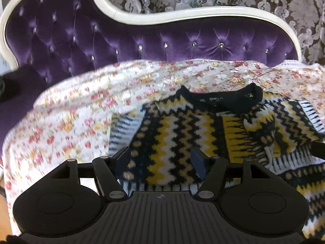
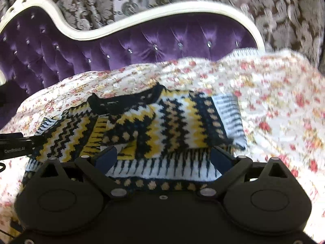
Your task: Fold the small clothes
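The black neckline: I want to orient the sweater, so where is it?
The black neckline lies at the sweater's far edge on the floral blanket, toward the purple sofa back.

Just ahead of our black left gripper (image 1: pixel 160 159) we see the sweater (image 1: pixel 178 138), knitted in zigzag bands of yellow, white and black with tan dots, its collar (image 1: pixel 229 99) plain black. Beneath it lies a white bedspread (image 1: pixel 77 111) scattered with small red and yellow flowers. Beyond stands a tufted purple headboard (image 1: pixel 121 40) framed in cream, against grey-and-brown damask curtains (image 1: pixel 284 2).
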Demonstrator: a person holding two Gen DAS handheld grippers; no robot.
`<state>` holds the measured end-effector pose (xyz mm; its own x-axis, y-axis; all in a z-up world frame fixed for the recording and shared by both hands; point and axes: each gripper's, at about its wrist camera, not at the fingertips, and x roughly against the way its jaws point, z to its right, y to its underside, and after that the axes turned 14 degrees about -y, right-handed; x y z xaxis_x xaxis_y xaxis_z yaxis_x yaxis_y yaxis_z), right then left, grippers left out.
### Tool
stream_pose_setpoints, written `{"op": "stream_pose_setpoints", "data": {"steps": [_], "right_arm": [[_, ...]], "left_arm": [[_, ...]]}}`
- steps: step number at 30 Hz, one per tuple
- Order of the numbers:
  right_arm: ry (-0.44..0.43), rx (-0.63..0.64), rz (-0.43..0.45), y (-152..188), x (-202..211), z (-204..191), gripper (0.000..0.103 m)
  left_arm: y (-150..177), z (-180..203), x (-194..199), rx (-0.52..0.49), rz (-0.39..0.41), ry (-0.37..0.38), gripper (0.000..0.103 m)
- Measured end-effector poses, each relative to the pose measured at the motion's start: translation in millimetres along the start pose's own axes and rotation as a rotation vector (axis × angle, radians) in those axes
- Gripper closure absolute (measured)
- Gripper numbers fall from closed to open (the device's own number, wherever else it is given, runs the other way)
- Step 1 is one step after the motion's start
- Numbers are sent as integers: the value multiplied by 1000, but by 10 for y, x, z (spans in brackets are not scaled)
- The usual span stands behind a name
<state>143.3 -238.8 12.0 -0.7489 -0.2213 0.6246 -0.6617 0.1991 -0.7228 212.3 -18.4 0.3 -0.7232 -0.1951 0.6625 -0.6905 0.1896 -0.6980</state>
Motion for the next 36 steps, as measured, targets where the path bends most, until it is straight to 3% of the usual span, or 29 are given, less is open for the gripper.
{"op": "stream_pose_setpoints", "data": {"steps": [7,15,23,25,32,36], "right_arm": [[-48,17,-65,68,-205,-161,5],[-50,179,-101,-119,-471,-593,8],[50,274,-252,-151,-1115,-715,58],[39,237,-242,-180,-1096,-621,88],[50,-6,-130,-264,-642,-15,89],[6,-120,-180,-168,-629,298,78]], "left_arm": [[189,-279,-38,65,-38,26,40],[328,-584,-102,131,-63,30,40],[447,-756,-165,155,-89,29,40],[456,-786,-178,164,-94,33,40],[398,-732,-203,151,-74,32,40],[320,-608,-224,137,-68,37,40]]}}
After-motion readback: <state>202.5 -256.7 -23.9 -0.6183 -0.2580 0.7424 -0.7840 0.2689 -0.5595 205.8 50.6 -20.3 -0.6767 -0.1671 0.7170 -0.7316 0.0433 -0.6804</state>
